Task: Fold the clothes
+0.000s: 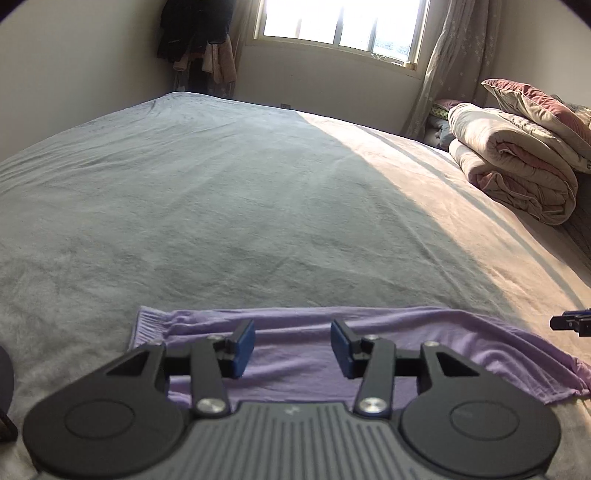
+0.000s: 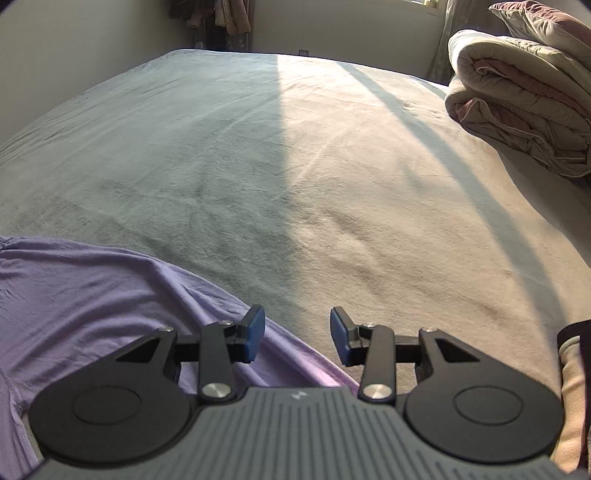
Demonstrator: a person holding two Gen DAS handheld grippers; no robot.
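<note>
Left wrist view looks down along the left gripper (image 1: 293,345), whose blue pads (image 1: 243,347) stand spread apart with nothing pinched between them; they hover just over a lilac garment (image 1: 295,343) that lies flat on the bed (image 1: 221,192) near its near edge. A gathered, elastic-looking end of the garment points toward the bed's left side, and its other end runs out to the right into a sunlit patch, where the cloth lifts in a loose fold. At the right edge of this view a dark tip of the right gripper (image 1: 572,324) shows above the bed cover.

Right wrist view shows the right gripper (image 2: 297,336) likewise spread, its pads (image 2: 255,338) gripping nothing. The left pad hangs over the garment's (image 2: 74,302) right hem, and the right pad over bare bed cover (image 2: 332,166). The garment fills the lower left of this view.

A folded quilt (image 1: 517,155) is stacked at the bed's far right corner, with a pillow (image 1: 535,101) on top. Behind the bed are a bright window (image 1: 340,22), a pale curtain (image 1: 450,62) and dark clothes hanging (image 1: 195,33) in the far left corner
</note>
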